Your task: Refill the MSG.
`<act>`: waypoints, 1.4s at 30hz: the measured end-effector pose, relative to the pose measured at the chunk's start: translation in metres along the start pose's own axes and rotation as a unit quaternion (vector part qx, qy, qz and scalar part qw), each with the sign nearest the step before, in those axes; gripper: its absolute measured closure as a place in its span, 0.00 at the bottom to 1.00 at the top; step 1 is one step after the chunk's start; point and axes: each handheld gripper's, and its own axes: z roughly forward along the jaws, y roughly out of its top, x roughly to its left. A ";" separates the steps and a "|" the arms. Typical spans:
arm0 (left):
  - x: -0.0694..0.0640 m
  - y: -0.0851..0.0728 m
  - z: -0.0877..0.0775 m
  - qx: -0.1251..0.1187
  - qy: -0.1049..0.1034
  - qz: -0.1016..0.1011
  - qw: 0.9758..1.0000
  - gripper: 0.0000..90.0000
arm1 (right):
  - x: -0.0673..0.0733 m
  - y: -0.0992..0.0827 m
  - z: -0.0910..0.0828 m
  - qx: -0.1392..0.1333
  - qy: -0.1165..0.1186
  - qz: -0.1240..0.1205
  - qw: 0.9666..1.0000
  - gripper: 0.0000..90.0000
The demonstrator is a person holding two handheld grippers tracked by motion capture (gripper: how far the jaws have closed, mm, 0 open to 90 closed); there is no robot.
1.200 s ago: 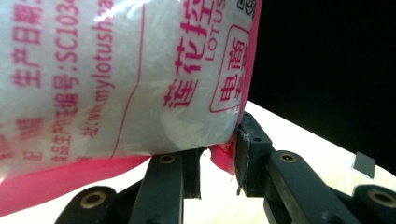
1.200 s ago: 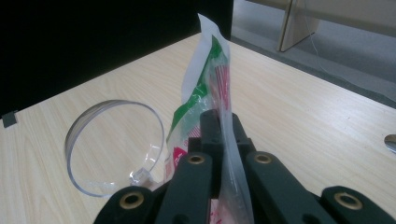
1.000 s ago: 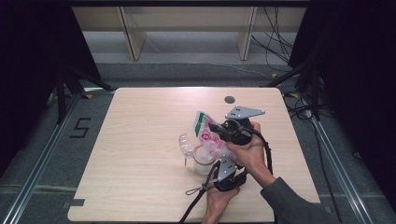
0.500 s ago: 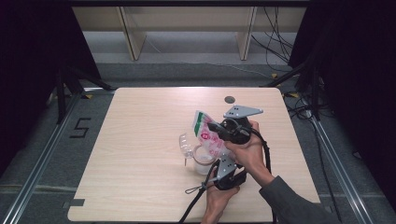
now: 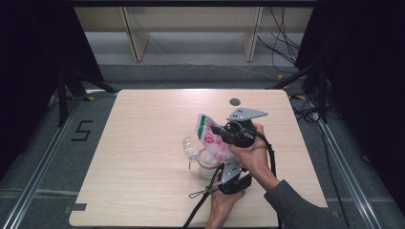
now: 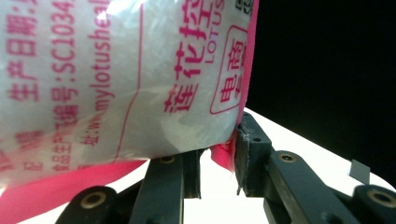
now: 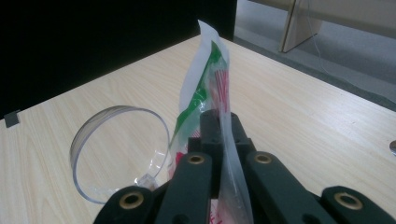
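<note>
**Both claws hold a printed pouch over a clear jar**

The plastic pouch, white with pink print and a green band near its top edge, is held up off the bench at the right of the bench's middle, tilted so its top leans toward the far left in the high view. The right claw has its jaws pressed fully together on the pouch's thin upper part; in the right gripper view the film stands upright between the two black jaws and rises above them. The left claw comes from below, jaws partly closed, with the pouch's pink bottom seam between them; the right-hand jaw touches the seam, and the grip looks firm, though the bulging pouch hides the other pad.

Just beneath the pouch stands a clear plastic jar on the bench, and its transparent hinged lid hangs open to the side, seen as a round clear disc beside the pouch in the right gripper view.

The person's right hand wraps its gripper under a grey three-cornered plate; the left hand comes in from the near edge, a black cable trailing. A small dark round disc sits in the bench top near the far edge.
</note>
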 end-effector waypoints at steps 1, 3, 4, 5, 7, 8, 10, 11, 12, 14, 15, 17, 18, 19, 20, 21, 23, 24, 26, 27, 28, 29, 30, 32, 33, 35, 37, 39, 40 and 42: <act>0.000 0.000 0.000 0.001 0.001 0.001 1.000 0.82 | 0.000 0.000 0.000 -0.001 -0.001 0.000 1.000 1.00; -0.001 0.000 0.000 -0.001 0.000 0.000 1.000 0.82 | 0.000 0.000 0.000 -0.003 0.003 0.001 1.000 1.00; 0.000 0.000 0.000 -0.003 -0.002 0.000 1.000 0.82 | -0.001 0.000 -0.001 -0.005 -0.004 -0.010 1.000 1.00; 0.000 0.000 0.000 -0.002 0.000 0.000 1.000 0.82 | -0.001 0.000 -0.001 -0.005 -0.004 -0.011 1.000 1.00; 0.000 0.000 0.000 -0.003 -0.001 0.000 1.000 0.82 | 0.001 0.000 -0.001 -0.001 -0.001 0.000 1.000 1.00; -0.001 0.000 0.000 -0.004 -0.001 0.000 1.000 0.82 | 0.000 0.000 -0.001 -0.003 0.002 -0.002 1.000 1.00; -0.001 0.000 0.000 -0.004 -0.001 0.000 1.000 0.82 | 0.000 0.000 -0.001 -0.004 0.000 -0.007 1.000 1.00; 0.000 0.001 0.000 -0.003 0.000 0.001 1.000 0.82 | 0.002 0.000 -0.001 0.001 0.000 0.008 1.000 1.00; -0.001 0.001 -0.001 -0.002 0.002 0.001 1.000 0.82 | 0.002 0.000 -0.001 -0.001 0.001 0.007 1.000 1.00; -0.001 0.001 -0.001 0.000 0.003 0.001 1.000 0.82 | 0.001 0.001 0.000 -0.002 0.000 0.001 1.000 1.00; -0.001 0.001 -0.001 -0.002 0.002 0.000 1.000 0.82 | 0.001 0.001 0.000 0.000 0.000 0.000 1.000 1.00; -0.001 0.001 -0.001 -0.005 0.000 -0.003 1.000 0.82 | 0.003 0.001 0.000 0.001 0.000 0.005 1.000 1.00; -0.001 0.001 -0.001 -0.004 0.001 -0.001 1.000 0.82 | 0.001 0.001 0.001 -0.003 -0.003 -0.006 1.000 1.00; -0.001 0.001 -0.001 -0.005 -0.001 -0.002 1.000 0.82 | 0.002 0.001 0.002 -0.006 -0.002 -0.004 1.000 1.00; 0.000 0.001 -0.001 -0.005 0.000 -0.002 1.000 0.82 | 0.003 0.001 0.002 -0.005 -0.002 -0.004 1.000 1.00; 0.000 0.001 -0.001 -0.005 0.000 -0.002 1.000 0.82 | 0.004 0.001 0.001 -0.004 -0.004 0.007 1.000 1.00; -0.001 0.001 -0.002 -0.005 0.000 -0.001 1.000 0.82 | 0.003 0.002 0.002 -0.004 0.000 -0.001 1.000 1.00; -0.001 0.001 -0.002 -0.005 0.000 -0.001 1.000 0.82 | 0.005 0.001 0.001 -0.005 -0.005 0.007 1.000 1.00; 0.000 0.002 -0.002 -0.005 0.000 -0.001 1.000 0.82 | 0.003 0.002 0.003 -0.012 -0.002 -0.004 1.000 1.00; 0.000 0.002 -0.002 -0.006 -0.001 -0.002 1.000 0.82 | 0.003 0.002 0.003 -0.013 -0.004 -0.006 1.000 1.00; 0.000 0.002 -0.002 -0.006 -0.002 -0.002 1.000 0.82 | 0.003 0.002 0.003 -0.010 0.000 -0.004 1.000 1.00; 0.000 0.002 -0.002 -0.006 -0.002 -0.002 1.000 0.82 | 0.003 0.002 0.003 -0.006 0.003 -0.006 1.000 1.00; 0.000 0.002 -0.002 -0.007 -0.002 -0.003 1.000 0.82 | 0.005 0.002 0.003 -0.007 0.004 0.003 1.000 1.00; 0.000 0.003 -0.002 -0.008 -0.003 -0.004 1.000 0.82 | 0.005 0.003 0.002 -0.003 -0.001 -0.002 1.000 1.00; 0.000 0.003 -0.002 -0.010 -0.005 -0.005 1.000 0.82 | 0.005 0.003 0.002 -0.004 -0.002 -0.006 1.000 1.00; 0.000 0.003 -0.002 -0.011 -0.006 -0.005 1.000 0.82 | 0.007 0.003 0.002 0.001 -0.001 -0.001 1.000 1.00; 0.000 0.002 -0.002 -0.008 -0.005 -0.005 1.000 0.82 | 0.006 0.003 0.004 -0.002 0.001 -0.006 1.000 1.00; 0.000 0.002 -0.002 -0.009 -0.005 -0.005 1.000 0.82 | 0.006 0.002 0.004 -0.002 -0.001 -0.004 1.000 1.00; 0.000 0.002 -0.002 -0.009 -0.005 -0.005 1.000 0.82 | 0.007 0.002 0.004 -0.002 -0.001 -0.004 1.000 1.00; 0.000 0.003 -0.003 -0.008 -0.005 -0.006 1.000 0.82 | 0.005 0.003 0.004 -0.003 -0.001 -0.007 1.000 1.00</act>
